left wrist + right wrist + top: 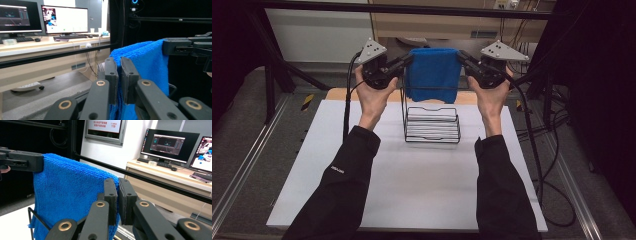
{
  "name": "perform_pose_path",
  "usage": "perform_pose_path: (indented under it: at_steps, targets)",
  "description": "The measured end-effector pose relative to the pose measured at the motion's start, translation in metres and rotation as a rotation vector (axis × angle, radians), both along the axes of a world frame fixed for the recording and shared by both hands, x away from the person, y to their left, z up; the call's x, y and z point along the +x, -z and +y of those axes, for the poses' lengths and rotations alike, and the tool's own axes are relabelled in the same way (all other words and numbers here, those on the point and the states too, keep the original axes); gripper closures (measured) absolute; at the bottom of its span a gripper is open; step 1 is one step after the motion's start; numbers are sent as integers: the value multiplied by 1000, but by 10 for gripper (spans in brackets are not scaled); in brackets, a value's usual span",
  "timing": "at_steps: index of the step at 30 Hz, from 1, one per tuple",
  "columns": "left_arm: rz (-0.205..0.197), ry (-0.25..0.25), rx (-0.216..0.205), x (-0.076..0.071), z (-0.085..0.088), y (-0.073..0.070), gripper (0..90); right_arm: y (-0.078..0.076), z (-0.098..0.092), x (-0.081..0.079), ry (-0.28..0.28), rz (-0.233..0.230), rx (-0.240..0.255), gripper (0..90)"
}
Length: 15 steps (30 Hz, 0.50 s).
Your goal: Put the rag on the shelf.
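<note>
Above the far half of the white table (412,190), a blue towel (433,75) hangs folded between two hand-held grippers. Left gripper (408,60) pinches the towel's upper left corner; right gripper (459,56) pinches the upper right corner. Both sets of jaws are closed nearly flat, with only the folded cloth between the pads. Top edge runs roughly level and fairly taut between the two grips.

From the left gripper view, the towel (147,65) comes out of the closed jaws and runs across to the other gripper's tip (172,46). From the right gripper view, same arrangement mirrored: the cloth (72,192) spans from its own jaws to the far tip (27,161).

Below the towel stands a black wire rack (432,122) on the table. Lower edge of the towel hangs in front of, or just over, the rack's upright back loop; cannot tell whether cloth touches wire. A wire of the rack (37,220) shows near the towel's lower corner in the right gripper view.

Handling notes: the towel looks like terry or microfibre, so soft, light, limp, no stiffness of its own. It sags wherever unsupported, so the corners are the right hold; a two-point grip keeps it spread. Pile should give the pads good friction, slip unlikely. Not fragile. Likely risk: loops snagging on wire ends, or the fold opening if one corner lets go first.
</note>
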<state>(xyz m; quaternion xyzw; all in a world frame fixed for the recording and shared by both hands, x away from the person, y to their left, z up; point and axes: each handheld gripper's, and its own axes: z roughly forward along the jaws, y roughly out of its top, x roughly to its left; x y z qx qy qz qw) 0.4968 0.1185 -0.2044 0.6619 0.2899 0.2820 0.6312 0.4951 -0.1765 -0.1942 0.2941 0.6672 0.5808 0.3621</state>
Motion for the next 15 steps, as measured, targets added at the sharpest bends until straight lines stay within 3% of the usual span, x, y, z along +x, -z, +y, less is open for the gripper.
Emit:
perform_pose_path:
  at_steps: [9,15]
  targets:
    - [44,41,1,-3,2,7,843,7,-2,-9,-14,11,-14,863]
    - [42,57,10,-8,3,7,842,10,-3,-16,-23,20,-26,862]
